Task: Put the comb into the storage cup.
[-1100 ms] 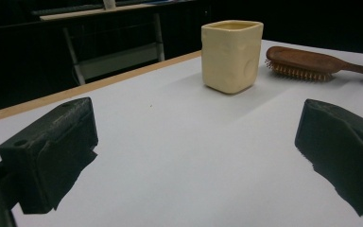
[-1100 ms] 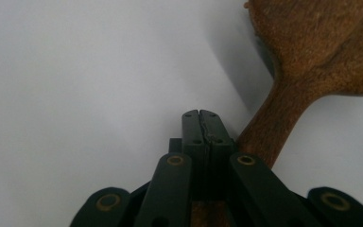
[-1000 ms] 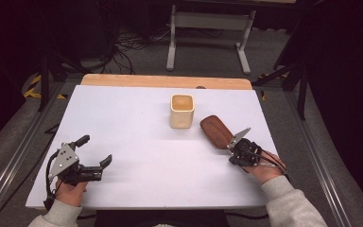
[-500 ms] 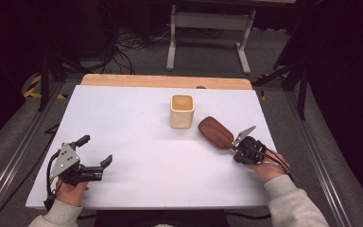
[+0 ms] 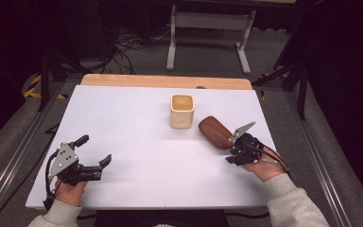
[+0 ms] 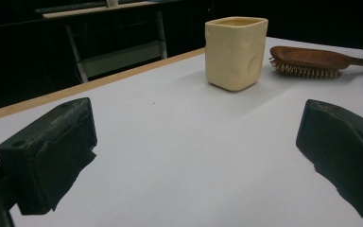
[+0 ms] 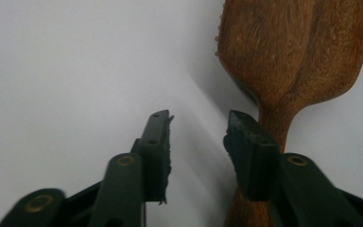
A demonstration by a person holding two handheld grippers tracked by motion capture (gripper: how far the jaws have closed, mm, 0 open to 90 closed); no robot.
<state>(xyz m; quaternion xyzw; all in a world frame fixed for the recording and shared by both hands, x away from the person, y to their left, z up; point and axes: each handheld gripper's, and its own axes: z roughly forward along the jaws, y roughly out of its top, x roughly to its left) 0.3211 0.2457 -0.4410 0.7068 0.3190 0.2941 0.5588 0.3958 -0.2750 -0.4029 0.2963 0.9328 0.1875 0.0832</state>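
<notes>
A brown wooden hairbrush (image 5: 213,131) lies bristles down on the white table (image 5: 137,142), just right of a cream square cup (image 5: 182,111). My right gripper (image 5: 230,150) sits at the brush's handle end. Its jaws have just been opening and now stand open (image 7: 197,137), with bare table in the gap between them. The handle (image 7: 274,125) runs under the right-hand jaw, and no pad presses on it. At the near left my left gripper (image 5: 95,150) rests open and holds nothing (image 6: 194,156). In the left gripper view the cup (image 6: 235,52) and brush (image 6: 307,59) stand far ahead.
A wooden strip (image 5: 165,81) runs along the table's far edge. Beyond it stand a metal frame (image 5: 208,28) and floor cables (image 5: 132,42). Metal rails (image 5: 9,161) flank the table on both sides.
The right gripper's jaws have parted off the brush handle, and the brush has shifted slightly toward the near left. The left gripper has stayed where it was.
</notes>
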